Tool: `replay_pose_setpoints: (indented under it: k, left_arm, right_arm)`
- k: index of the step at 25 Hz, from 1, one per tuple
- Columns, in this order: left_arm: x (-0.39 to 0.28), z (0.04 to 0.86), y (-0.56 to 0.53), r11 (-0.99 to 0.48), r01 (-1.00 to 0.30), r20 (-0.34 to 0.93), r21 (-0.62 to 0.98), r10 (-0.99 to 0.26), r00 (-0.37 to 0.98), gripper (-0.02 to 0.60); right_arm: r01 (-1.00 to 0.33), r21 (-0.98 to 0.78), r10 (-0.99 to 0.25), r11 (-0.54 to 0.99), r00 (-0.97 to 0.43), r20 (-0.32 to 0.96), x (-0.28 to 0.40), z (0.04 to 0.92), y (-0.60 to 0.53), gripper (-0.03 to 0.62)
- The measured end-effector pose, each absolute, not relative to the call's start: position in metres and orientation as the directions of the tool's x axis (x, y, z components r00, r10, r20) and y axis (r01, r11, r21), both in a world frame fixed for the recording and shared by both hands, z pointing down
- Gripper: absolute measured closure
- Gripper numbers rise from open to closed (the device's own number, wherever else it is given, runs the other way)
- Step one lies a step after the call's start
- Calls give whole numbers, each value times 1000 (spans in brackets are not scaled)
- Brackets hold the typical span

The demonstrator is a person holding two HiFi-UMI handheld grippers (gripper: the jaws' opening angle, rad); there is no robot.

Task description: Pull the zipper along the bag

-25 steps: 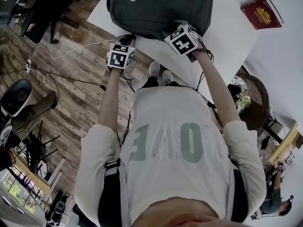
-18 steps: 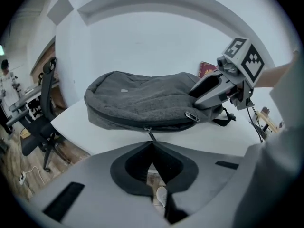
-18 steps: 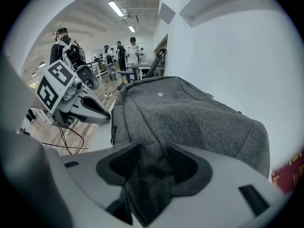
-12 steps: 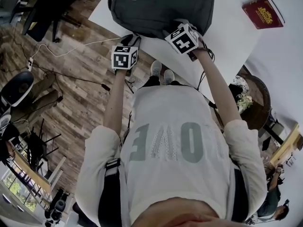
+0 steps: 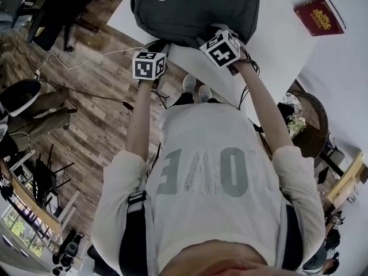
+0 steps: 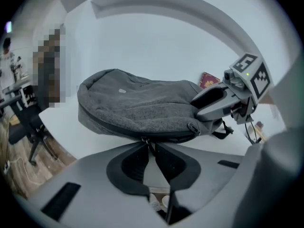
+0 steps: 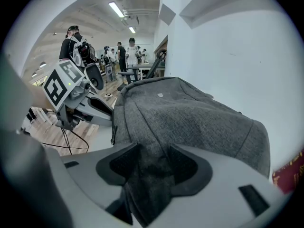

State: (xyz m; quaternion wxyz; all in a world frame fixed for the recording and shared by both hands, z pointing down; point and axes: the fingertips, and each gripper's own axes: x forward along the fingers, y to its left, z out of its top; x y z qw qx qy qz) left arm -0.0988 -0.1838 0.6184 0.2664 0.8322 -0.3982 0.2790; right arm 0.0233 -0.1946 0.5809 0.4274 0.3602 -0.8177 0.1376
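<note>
A dark grey backpack [image 5: 195, 10] lies flat on the white table [image 5: 276, 50]. My left gripper [image 6: 151, 146] is at its near edge, where the zipper runs. Its jaws have just been closing, and the thin zipper pull [image 6: 145, 141] sits pinched between their tips. A second slider [image 6: 194, 127] hangs further right on the same zipper. My right gripper [image 7: 151, 158] is shut on a bunched fold of the backpack's fabric [image 7: 190, 118] at the near right corner. Each gripper shows in the other's view, the right gripper [image 6: 223, 101] and the left gripper [image 7: 78, 101].
A red book [image 5: 317, 14] lies at the table's far right. A white cable [image 5: 75, 62] trails over the wooden floor on the left. A round side table with flowers [image 5: 299, 122] stands at the right. Several people [image 7: 76, 42] stand far back.
My left gripper has rolled a little at the backpack's near edge, its marker cube showing a different face. The right gripper and the backpack have stayed put.
</note>
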Motion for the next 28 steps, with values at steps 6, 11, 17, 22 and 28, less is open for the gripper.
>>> replay_pose_setpoints:
  k: [6,11,17,22,28]
  left_arm:
    - [-113,620,-185,-635,-756,692,160,-474,545,552]
    - [-111,615,-181,-705,-708,798,-43,-451,400,554]
    - [-108,614,-176,-729,-661,839,-178,-464,286,552]
    - [-86,620,-162,-777,-594,867,-209,-428,254,552]
    - [-30,621,-140,-800,-586,869,-127,-374,323,551]
  right_arm:
    - [-705,77,-471,705,-384,794,23,581,-194,367]
    - [-705,80,-472,704,-382,795,24,581,-193,368]
    - [-703,93,-481,706,-378,791,23,582,-194,368]
    - [-700,99,-484,707,-377,789,24,583,-193,370]
    - [-696,103,-487,711,-381,786,25,584,-193,370]
